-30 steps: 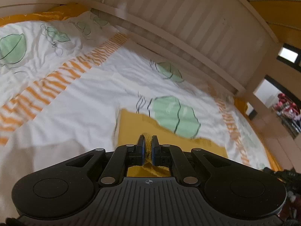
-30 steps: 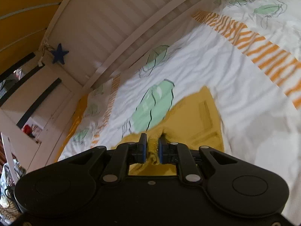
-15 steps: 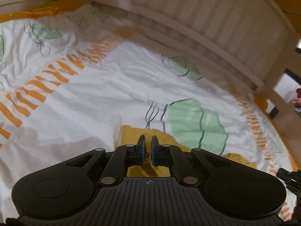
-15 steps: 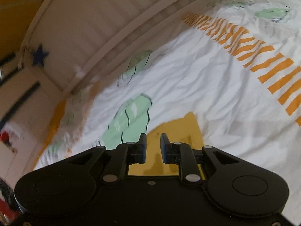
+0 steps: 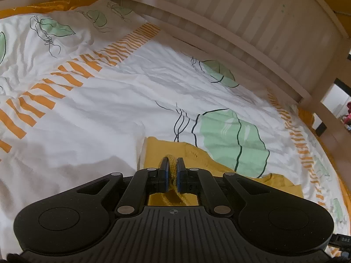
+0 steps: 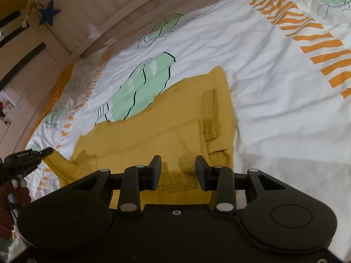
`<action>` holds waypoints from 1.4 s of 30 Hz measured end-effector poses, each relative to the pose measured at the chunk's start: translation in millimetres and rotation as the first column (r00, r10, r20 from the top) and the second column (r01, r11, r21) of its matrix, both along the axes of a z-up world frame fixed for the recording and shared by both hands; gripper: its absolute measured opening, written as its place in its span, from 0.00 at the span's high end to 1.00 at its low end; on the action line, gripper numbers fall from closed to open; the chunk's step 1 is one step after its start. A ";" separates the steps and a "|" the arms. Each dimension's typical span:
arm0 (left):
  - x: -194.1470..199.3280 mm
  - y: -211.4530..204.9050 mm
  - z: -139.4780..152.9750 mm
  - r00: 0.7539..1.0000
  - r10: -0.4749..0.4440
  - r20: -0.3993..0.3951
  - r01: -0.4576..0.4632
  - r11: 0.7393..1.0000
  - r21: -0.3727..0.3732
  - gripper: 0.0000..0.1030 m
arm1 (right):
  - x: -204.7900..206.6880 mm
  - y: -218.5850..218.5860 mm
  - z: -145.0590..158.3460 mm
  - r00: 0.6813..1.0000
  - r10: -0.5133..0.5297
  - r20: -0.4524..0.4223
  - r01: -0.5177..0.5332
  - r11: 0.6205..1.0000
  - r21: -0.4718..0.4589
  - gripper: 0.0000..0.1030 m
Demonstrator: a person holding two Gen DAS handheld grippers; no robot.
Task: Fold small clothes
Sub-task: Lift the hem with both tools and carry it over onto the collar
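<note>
Mustard garment [image 6: 188, 114]: folded sleeve shows rightward only.

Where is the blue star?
In the right wrist view the blue star hangs at the top left on the white slatted bed rail, far beyond the yellow garment lying on the leaf-print duvet.

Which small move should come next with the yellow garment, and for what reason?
Probably the left gripper should open and let go. It is shut on the yellow garment, while the right gripper is open above the fabric, which lies folded on the white duvet. The fold looks laid down.
</note>
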State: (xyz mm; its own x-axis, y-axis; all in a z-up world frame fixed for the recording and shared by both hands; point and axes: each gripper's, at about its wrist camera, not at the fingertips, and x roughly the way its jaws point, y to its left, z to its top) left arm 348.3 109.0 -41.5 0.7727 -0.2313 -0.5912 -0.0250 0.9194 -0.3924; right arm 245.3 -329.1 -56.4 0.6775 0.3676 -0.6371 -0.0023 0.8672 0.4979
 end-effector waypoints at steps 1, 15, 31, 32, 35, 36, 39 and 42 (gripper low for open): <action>-0.3 0.2 -0.3 1.000 0.000 -0.001 0.000 1.000 0.000 0.94 | -1.6 1.0 0.7 1.000 -0.002 0.008 0.002 1.000 -0.014 0.61; -4.5 5.6 -1.4 1.000 -0.001 -0.011 0.001 1.000 0.005 0.94 | -13.0 16.7 1.0 0.999 -0.016 0.038 0.023 0.983 -0.180 0.58; -6.6 6.1 -3.4 1.000 -0.001 -0.013 0.001 1.000 0.007 0.94 | -14.9 29.0 -5.6 0.998 0.042 0.041 -0.034 0.983 -0.179 0.46; -6.6 6.2 -3.4 1.000 -0.002 -0.013 0.002 1.000 0.008 0.94 | -14.1 27.0 -7.5 0.999 0.033 0.032 -0.027 0.985 -0.171 0.46; -6.9 6.3 -4.6 1.000 -0.003 -0.014 0.003 1.000 0.012 0.94 | -12.4 22.0 -11.4 0.999 0.023 0.024 -0.020 0.991 -0.134 0.47; -6.8 6.4 -5.3 1.000 -0.002 -0.015 0.002 1.000 0.012 0.94 | -11.5 21.5 -12.0 0.999 0.022 0.029 -0.018 0.992 -0.122 0.50; -6.7 5.9 -7.8 1.000 0.002 -0.020 -0.002 1.000 0.009 0.94 | -6.6 21.3 -13.3 0.999 0.017 0.043 -0.013 0.996 -0.085 0.72; -7.5 5.6 -9.2 1.000 0.006 -0.022 -0.006 1.000 0.007 0.94 | -2.3 16.2 -18.4 0.999 -0.022 0.039 0.023 1.000 -0.021 0.88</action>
State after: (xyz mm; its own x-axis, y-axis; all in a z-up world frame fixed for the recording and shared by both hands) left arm 340.9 114.5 -50.8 0.7606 -0.2223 -0.6100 -0.0394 0.9221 -0.3851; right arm 243.1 -312.9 -74.8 0.7096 0.3382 -0.6181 -0.0011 0.8778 0.4790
